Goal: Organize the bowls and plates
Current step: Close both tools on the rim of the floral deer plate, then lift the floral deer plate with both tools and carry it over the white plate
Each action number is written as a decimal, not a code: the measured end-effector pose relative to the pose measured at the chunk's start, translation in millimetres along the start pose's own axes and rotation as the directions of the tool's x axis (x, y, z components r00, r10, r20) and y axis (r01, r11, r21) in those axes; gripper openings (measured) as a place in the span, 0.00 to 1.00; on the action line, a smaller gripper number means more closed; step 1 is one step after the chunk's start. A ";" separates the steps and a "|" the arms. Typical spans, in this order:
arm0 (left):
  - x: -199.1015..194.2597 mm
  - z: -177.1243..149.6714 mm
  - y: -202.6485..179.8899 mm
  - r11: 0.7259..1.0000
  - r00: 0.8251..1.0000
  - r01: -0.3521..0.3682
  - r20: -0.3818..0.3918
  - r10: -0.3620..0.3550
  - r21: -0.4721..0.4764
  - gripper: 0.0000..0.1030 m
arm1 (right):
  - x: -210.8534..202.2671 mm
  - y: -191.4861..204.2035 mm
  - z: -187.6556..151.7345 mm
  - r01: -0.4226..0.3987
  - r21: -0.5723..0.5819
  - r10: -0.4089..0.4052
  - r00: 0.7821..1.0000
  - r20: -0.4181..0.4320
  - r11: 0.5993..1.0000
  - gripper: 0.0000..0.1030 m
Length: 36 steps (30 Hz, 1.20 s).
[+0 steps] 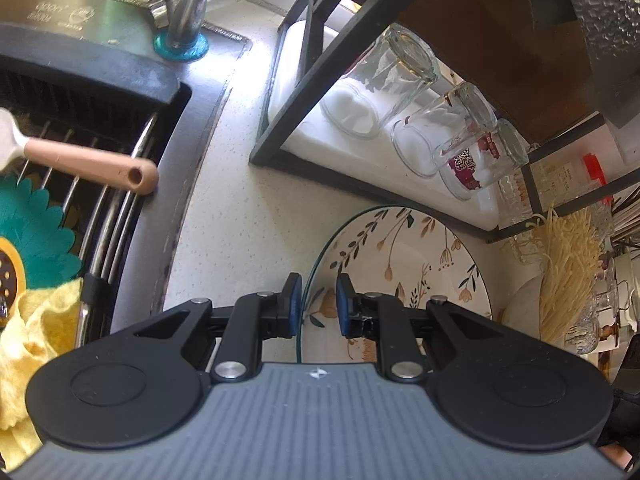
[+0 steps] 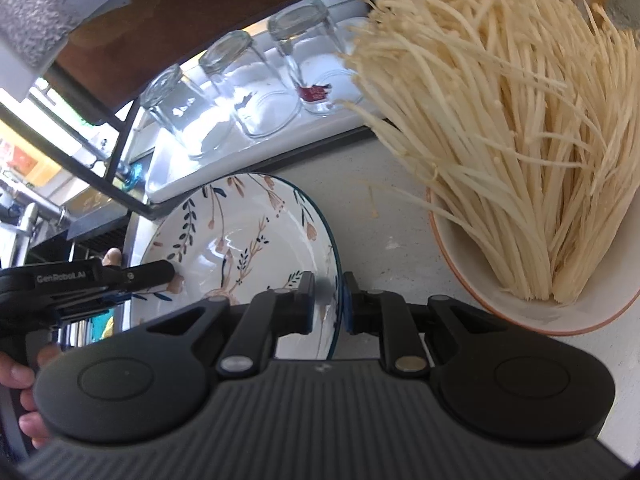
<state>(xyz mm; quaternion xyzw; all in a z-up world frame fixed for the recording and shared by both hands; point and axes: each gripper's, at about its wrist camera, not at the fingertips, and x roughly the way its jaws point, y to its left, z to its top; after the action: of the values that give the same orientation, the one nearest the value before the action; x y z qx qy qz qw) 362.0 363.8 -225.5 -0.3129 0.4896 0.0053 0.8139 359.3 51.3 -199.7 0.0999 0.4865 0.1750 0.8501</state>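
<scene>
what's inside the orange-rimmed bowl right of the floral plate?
The orange-rimmed bowl holds a big bunch of enoki mushrooms, stems down and fanning out. They cover the bowl's bottom, so anything beneath is hidden.

A floral plate point(image 1: 404, 256), white with brown flowers, dark leaf sprigs and a thin blue rim, sits on the pale speckled bench point(image 1: 224, 208), just in front of the rack's edge. Beside it, a white bowl point(image 2: 532, 316) with an orange rim holds enoki mushrooms point(image 2: 500, 140)
</scene>
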 end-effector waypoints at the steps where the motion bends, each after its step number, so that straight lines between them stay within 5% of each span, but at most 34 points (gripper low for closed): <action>1: -0.6 -1.5 0.0 1.000 1.000 0.000 -0.003 0.000 -0.003 0.21 | -1.0 0.2 0.0 -0.002 -0.002 0.002 1.000 0.001 1.000 0.16; 22: -71.5 -53.0 -50.2 0.998 0.996 -0.024 0.087 0.019 0.060 0.21 | -75.2 -4.5 -23.8 -0.057 -0.040 0.059 0.996 0.071 0.998 0.16; 36: -103.0 -123.7 -90.5 1.000 0.989 -0.011 0.146 0.007 0.025 0.20 | -133.9 -36.8 -50.1 -0.101 -0.086 0.109 0.990 0.091 0.991 0.16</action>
<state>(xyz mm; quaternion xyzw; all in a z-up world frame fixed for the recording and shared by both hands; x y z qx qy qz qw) 238.7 258.0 -137.7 -0.2989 0.4303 0.0256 0.8514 261.1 -35.3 -131.5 0.0989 0.4319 0.2342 0.8653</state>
